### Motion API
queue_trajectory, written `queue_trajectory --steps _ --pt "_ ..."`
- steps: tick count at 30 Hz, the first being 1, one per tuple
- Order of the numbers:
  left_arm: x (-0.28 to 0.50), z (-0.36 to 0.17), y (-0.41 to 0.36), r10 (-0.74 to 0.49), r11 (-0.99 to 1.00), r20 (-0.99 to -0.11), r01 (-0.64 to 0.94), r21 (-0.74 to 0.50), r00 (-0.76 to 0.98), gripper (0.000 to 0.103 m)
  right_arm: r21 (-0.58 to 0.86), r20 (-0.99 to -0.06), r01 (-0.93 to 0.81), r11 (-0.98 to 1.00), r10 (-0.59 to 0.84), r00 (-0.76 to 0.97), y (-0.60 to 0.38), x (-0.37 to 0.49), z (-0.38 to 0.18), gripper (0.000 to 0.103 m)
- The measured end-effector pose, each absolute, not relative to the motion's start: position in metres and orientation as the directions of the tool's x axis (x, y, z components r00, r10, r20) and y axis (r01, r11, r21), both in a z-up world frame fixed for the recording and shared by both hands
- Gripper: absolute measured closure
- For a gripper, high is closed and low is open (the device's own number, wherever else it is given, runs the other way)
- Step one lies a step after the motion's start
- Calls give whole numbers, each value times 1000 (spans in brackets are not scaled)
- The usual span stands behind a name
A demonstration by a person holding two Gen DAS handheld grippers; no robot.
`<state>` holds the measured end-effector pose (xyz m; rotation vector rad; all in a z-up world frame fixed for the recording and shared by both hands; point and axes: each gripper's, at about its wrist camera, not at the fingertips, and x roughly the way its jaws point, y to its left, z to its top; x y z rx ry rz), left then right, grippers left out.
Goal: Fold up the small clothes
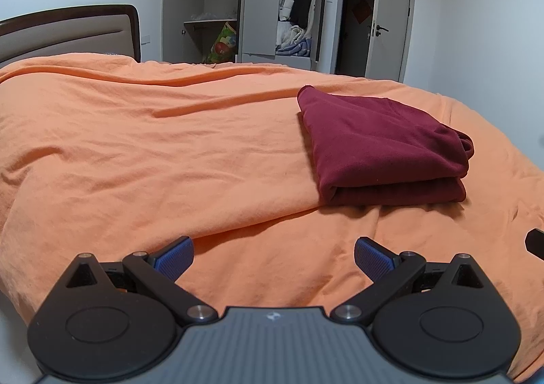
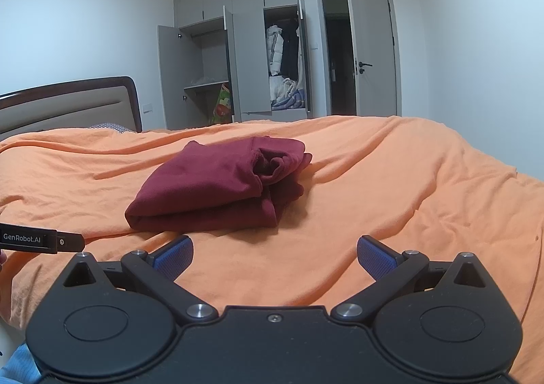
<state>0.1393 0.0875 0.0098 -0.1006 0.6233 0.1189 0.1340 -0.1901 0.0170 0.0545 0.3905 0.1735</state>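
Left wrist: folded maroon garment (image 1: 384, 149) on orange bedspread (image 1: 153, 152), both hand-held grippers (image 1: 273, 256) (image 2: 274, 256) wide apart, empty.

folded garment (image 2: 217, 186) lies on bed (image 2: 391, 180), before wardrobe (image 2: 238, 54).

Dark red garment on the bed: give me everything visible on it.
The dark red garment is a soft, matte knit-looking fabric, folded into a compact, roughly rectangular bundle of several layers. Its near edge is a smooth rounded fold; on its right end, in the right wrist view, loose bunched edges and an opening show. It lies flat on the orange bedspread, which alone touches it. Both the left gripper and right gripper are open, short of it, apart from the cloth.
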Motion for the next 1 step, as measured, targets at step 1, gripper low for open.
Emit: queue_trajectory --steps 1 --pt "140 9 87 81 988 -588 -141 -58 805 0 87 -376 -157 984 179 909 -190 134 17 1"
